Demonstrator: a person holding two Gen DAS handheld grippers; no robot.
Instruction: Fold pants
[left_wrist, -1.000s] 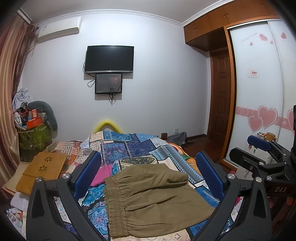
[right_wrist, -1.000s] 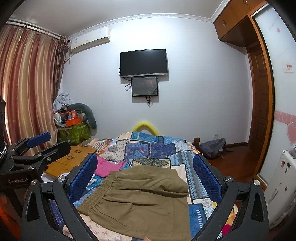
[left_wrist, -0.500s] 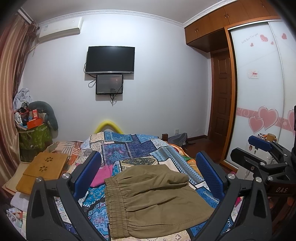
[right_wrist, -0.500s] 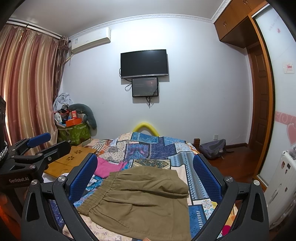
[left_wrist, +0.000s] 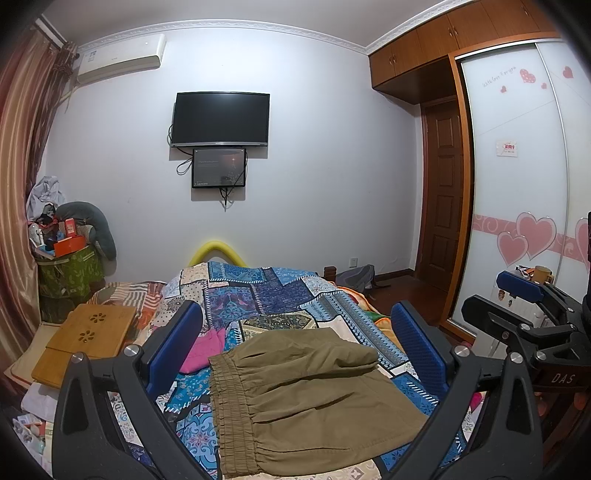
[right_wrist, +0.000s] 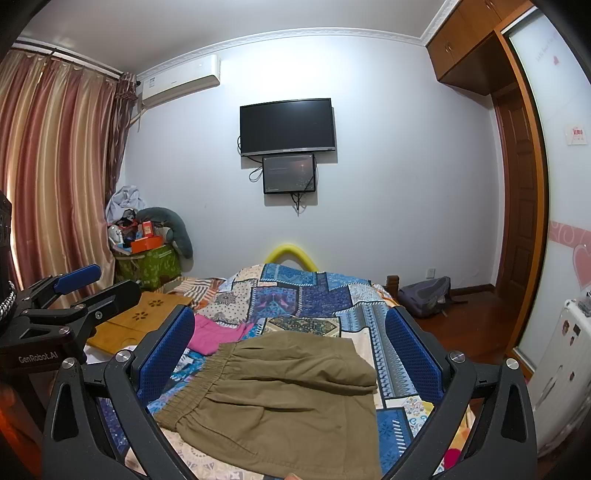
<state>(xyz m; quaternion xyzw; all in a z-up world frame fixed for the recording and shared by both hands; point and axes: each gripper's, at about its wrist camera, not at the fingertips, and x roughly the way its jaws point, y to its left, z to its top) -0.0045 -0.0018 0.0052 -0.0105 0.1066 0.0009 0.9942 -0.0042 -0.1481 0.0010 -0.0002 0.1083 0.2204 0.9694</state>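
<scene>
Blue-padded fingers (left_wrist: 176, 341) of the left gripper (left_wrist: 295, 343) stand spread wide with nothing between them, and the right gripper (right_wrist: 290, 341) is likewise released, its pads well apart above the bed. Both hover over a patchwork quilt (left_wrist: 266, 295) in blues and creams that covers the bed, in a room with a white wall carrying a dark television (left_wrist: 221, 120) and a smaller screen (left_wrist: 218, 168) below it. The olive pants (left_wrist: 306, 402) lie folded flat on the near part of the quilt; in the left view the elastic waistband runs along their left edge, so the long axis runs left to right, with a folded layer across the far side. A pink garment (right_wrist: 218, 334) lies just beside the waistband's far corner, and a wooden lap tray (left_wrist: 88, 341) sits at the left of the bed. Only the left view shows the wardrobe door with 2 large pink hearts (left_wrist: 528, 240); only the right view shows the striped curtains (right_wrist: 55, 177) fully.
</scene>
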